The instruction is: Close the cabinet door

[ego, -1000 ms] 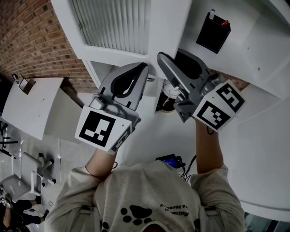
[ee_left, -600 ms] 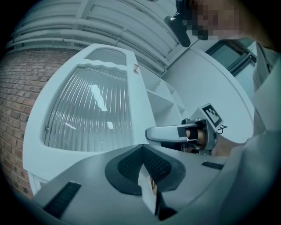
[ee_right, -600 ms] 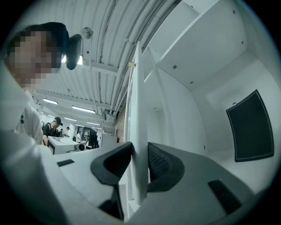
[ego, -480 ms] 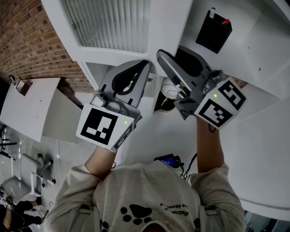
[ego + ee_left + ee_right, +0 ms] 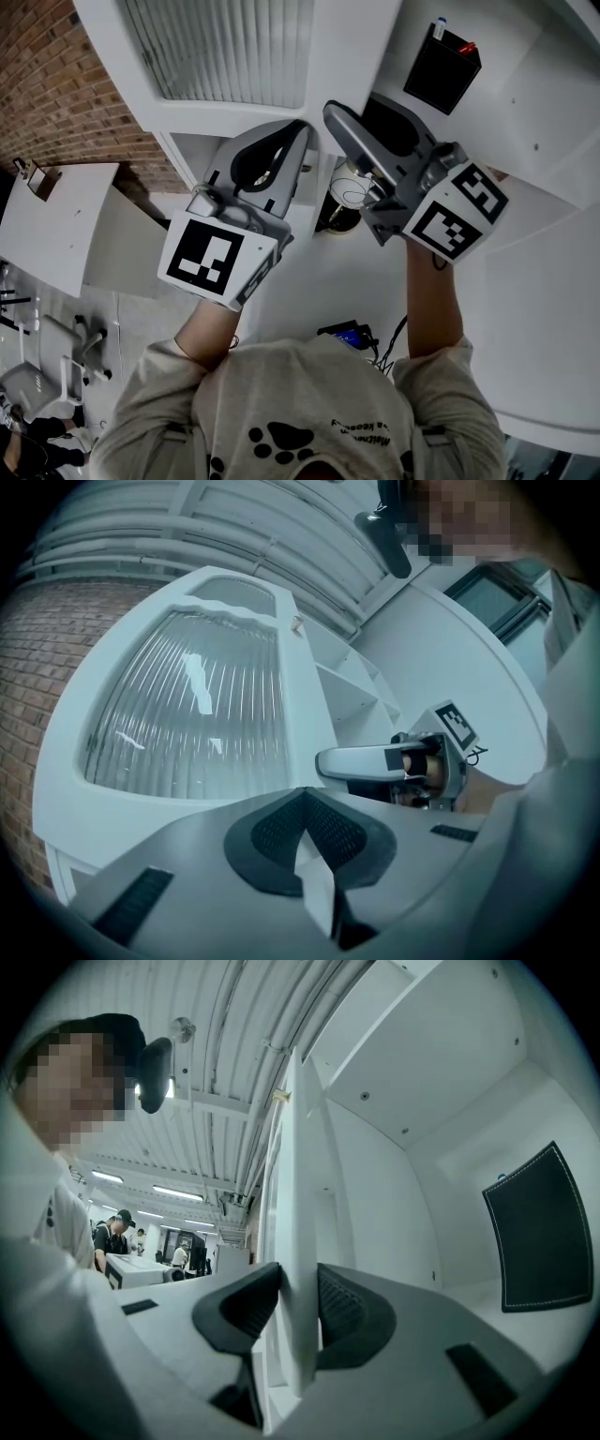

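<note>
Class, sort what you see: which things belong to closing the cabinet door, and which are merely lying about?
Belongs to the job:
white cabinet door with ribbed glass panel
white cabinet body

Lying about:
black rectangular holder inside the cabinet
white table beside the brick wall

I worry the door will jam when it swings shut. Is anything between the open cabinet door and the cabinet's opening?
Only the right tool: the edge of the cabinet door is between its jaws, which have just been opening, so one jaw sits on the cabinet side. The black pouch lies deep inside, clear of the swing.
</note>
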